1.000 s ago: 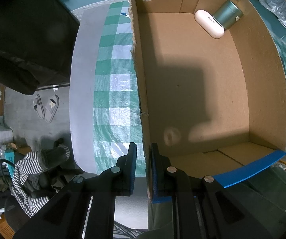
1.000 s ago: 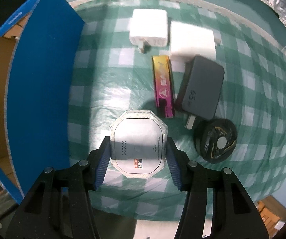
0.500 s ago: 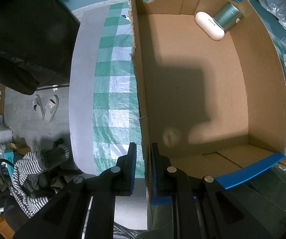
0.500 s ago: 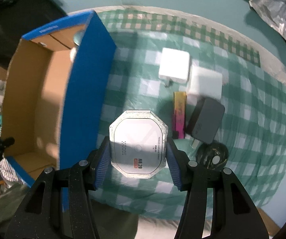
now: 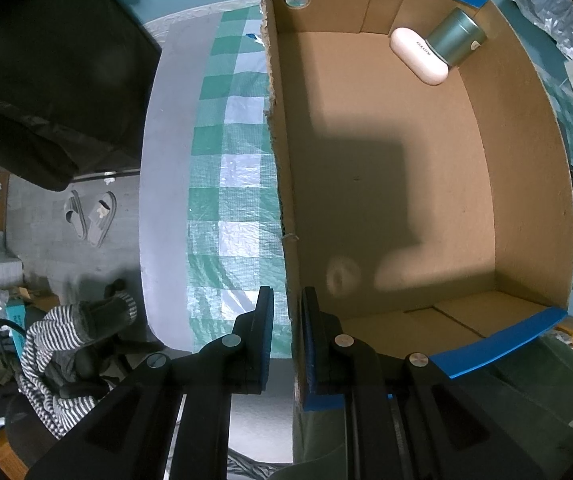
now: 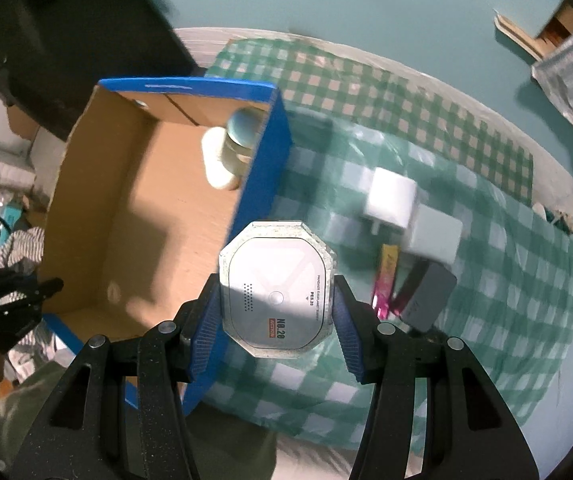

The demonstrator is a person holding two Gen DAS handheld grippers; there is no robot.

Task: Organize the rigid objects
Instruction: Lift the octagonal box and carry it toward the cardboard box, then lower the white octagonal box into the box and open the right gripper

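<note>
My right gripper (image 6: 277,304) is shut on a silver octagonal device (image 6: 278,272) labelled NO.20, held in the air above the box's blue right wall. The open cardboard box (image 6: 146,208) lies below and to the left. Inside it at the far corner rest a white oval case (image 5: 418,56) and a grey-green cylinder (image 5: 456,40). My left gripper (image 5: 287,328) is shut on the box's left wall (image 5: 282,184), one finger on each side. Two white chargers (image 6: 390,200), a pink-yellow stick (image 6: 386,280) and a dark grey adapter (image 6: 428,296) remain on the checked cloth.
The green checked cloth (image 6: 506,280) covers a round table. A crinkled silver bag (image 6: 570,80) lies at the far right. Past the table's left edge are a chair with a striped garment (image 5: 58,344) and slippers (image 5: 90,216) on the floor.
My right gripper rose with the silver device and shifted left toward the box, so the table items look smaller and farther. The left gripper and box stayed still.
</note>
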